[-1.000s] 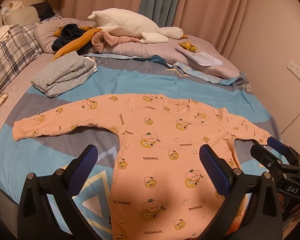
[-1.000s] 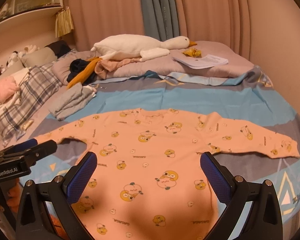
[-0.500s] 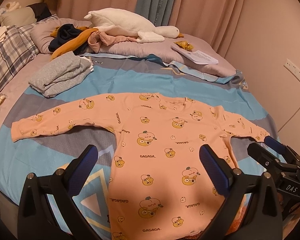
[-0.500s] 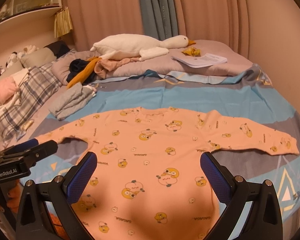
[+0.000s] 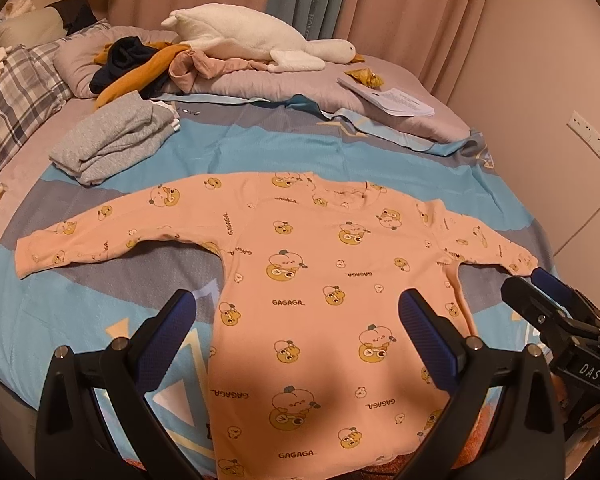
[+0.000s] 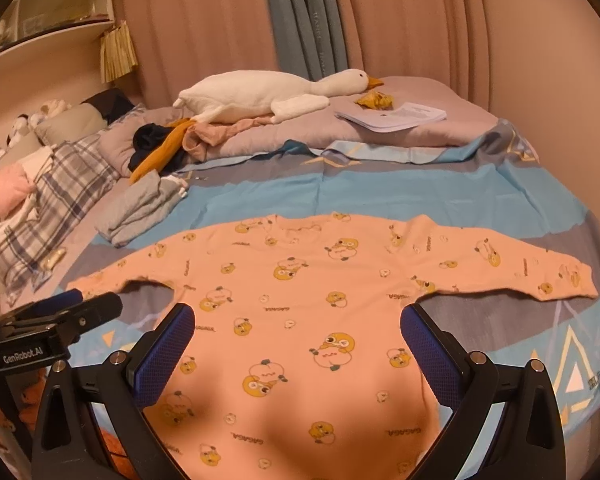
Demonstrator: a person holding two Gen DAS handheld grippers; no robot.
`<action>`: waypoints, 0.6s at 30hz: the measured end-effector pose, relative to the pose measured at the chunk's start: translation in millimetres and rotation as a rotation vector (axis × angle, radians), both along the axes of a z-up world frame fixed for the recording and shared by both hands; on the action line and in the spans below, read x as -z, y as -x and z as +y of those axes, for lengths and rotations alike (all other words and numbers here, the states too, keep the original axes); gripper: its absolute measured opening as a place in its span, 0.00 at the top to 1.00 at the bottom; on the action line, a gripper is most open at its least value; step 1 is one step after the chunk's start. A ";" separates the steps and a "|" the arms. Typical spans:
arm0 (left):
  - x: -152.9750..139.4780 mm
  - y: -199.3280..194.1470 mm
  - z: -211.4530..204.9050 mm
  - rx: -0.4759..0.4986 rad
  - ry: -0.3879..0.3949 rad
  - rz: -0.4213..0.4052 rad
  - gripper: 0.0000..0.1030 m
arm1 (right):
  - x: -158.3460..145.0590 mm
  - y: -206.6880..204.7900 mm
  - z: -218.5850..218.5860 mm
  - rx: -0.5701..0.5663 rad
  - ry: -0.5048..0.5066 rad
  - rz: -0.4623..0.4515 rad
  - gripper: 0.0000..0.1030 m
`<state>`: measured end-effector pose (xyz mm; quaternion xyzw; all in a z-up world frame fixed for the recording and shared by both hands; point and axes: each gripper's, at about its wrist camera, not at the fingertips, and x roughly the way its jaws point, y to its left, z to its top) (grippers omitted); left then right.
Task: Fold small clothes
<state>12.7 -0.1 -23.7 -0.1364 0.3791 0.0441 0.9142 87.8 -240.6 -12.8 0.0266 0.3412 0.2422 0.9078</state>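
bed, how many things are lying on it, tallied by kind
spread shirt: 1
folded grey clothes: 1 stack
loose clothes pile: 1
goose toy: 1
paper stack: 1
plaid pillow: 1
total: 6

The peach shirt (image 6: pixel 300 300) lay flat on the bed (image 6: pixel 380 192), sleeves spread. The right claw (image 6: pixel 296 344) hovered above it, jaws wide.

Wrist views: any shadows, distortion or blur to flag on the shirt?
Left wrist: warm dim light, a soft shadow across the lower half of the peach long-sleeved shirt, fisheye bending the bed's edge, print sharp. Right wrist: same shadow on the shirt's hem, dark vignette corners, open right tongs sharp, shelves at upper left soft.
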 end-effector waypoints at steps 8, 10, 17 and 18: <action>-1.6 -1.6 -0.5 0.008 -0.004 -0.019 0.02 | 0.3 0.1 0.2 0.012 0.009 0.007 0.01; -0.9 -1.5 0.5 0.007 0.003 -0.020 0.02 | 0.1 0.5 2.0 0.009 0.015 0.009 0.01; 0.5 -1.1 3.3 0.010 0.010 -0.016 0.02 | -0.1 0.8 3.2 0.010 0.017 0.011 0.01; 0.9 -1.1 3.7 0.008 0.012 -0.016 0.02 | -0.3 1.0 3.2 0.010 0.016 0.011 0.01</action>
